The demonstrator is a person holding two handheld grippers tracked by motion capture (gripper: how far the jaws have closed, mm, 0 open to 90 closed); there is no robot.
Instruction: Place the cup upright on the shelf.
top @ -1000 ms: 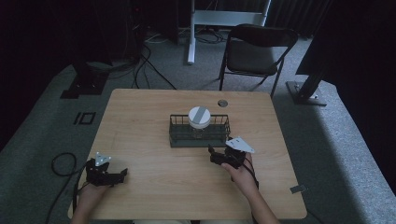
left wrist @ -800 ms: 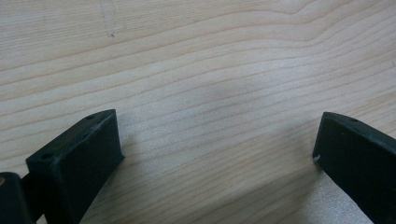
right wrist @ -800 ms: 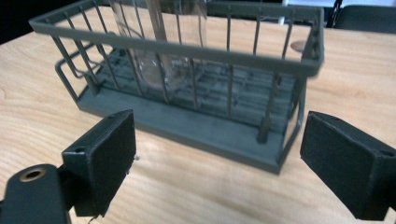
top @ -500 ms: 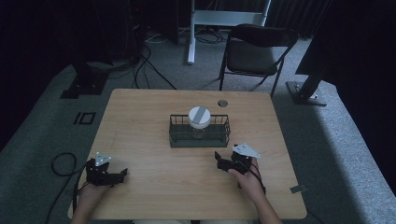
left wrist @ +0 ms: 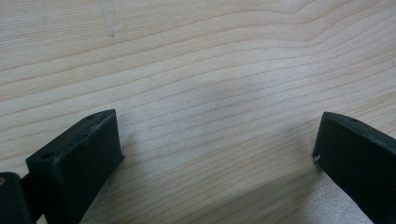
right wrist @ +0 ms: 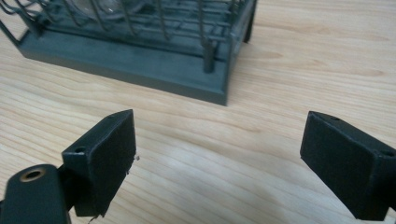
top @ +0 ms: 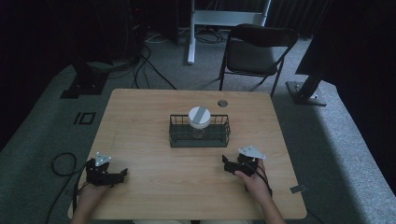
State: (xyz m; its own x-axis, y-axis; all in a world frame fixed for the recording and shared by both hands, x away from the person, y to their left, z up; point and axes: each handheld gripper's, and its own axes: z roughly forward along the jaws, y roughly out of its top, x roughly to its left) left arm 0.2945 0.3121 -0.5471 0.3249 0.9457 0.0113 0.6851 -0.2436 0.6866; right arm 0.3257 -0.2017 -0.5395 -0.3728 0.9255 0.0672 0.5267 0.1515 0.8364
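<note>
A dark wire basket (top: 199,138) stands mid-table with a glass jar under a white lid (top: 199,115) inside it. My right gripper (top: 227,163) rests low on the table to the basket's front right, jaws wide apart and nothing between them. In the right gripper view its gripper (right wrist: 219,154) faces the basket's base (right wrist: 140,65), a short way off. My left gripper (top: 122,174) sits near the front left corner of the table, also open and empty. Bare wood lies between its jaws in the left gripper view (left wrist: 215,154).
The wooden table (top: 140,121) has a round grommet hole (top: 222,103) at the back, right of centre. A folding chair (top: 254,49) stands behind the table. Cables and stand bases lie on the grey carpet to the left and right.
My right gripper has drawn back from the basket toward the front right of the table. The left gripper has stayed put.
</note>
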